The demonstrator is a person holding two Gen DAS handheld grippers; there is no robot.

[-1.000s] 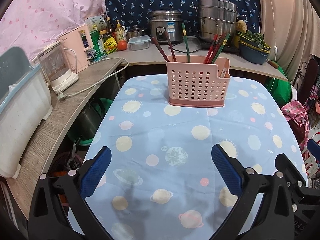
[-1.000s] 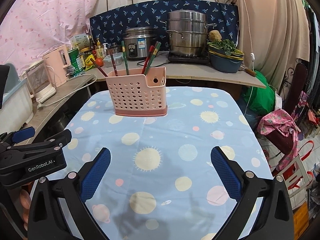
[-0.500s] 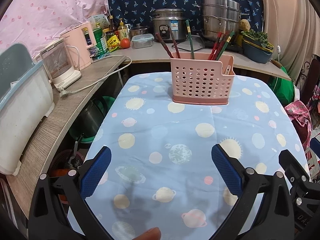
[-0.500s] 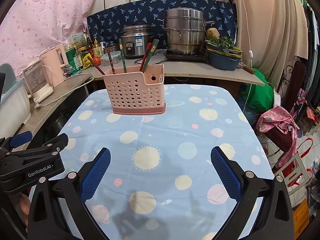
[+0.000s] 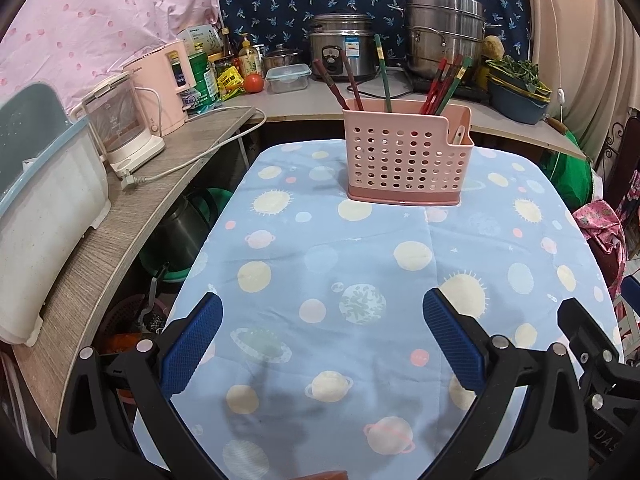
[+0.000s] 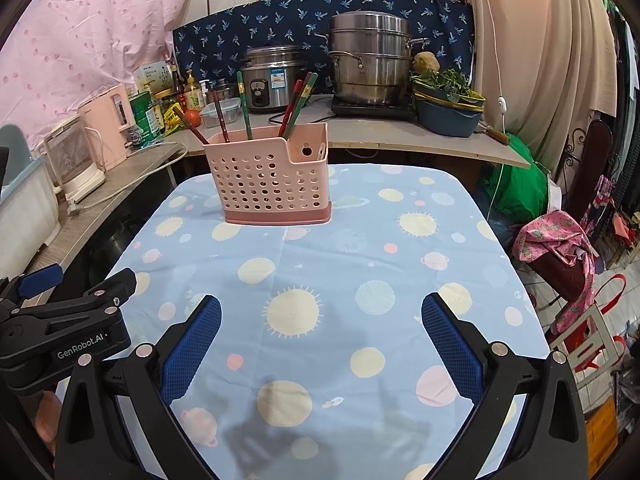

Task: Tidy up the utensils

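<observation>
Cluttered kitchen counters wrapped the far and left sides of a table (image 5: pixel 280 264) under a planet-print cloth. From the left wrist view, the pink caddy (image 5: pixel 406 162) stood dead ahead at the table's far end, well apart from the left gripper (image 5: pixel 322 340), whose jaws stood wide and empty. Chopsticks (image 5: pixel 442 84) rose near upright from it, tips leaning outward. Nothing lay between.

From the right wrist view, the pink caddy (image 6: pixel 272 178) sat ahead and slightly left of the right gripper (image 6: pixel 320 340), likewise wide and empty. Neither arm looked clearly nearer; no loose utensil showed on the cloth.
</observation>
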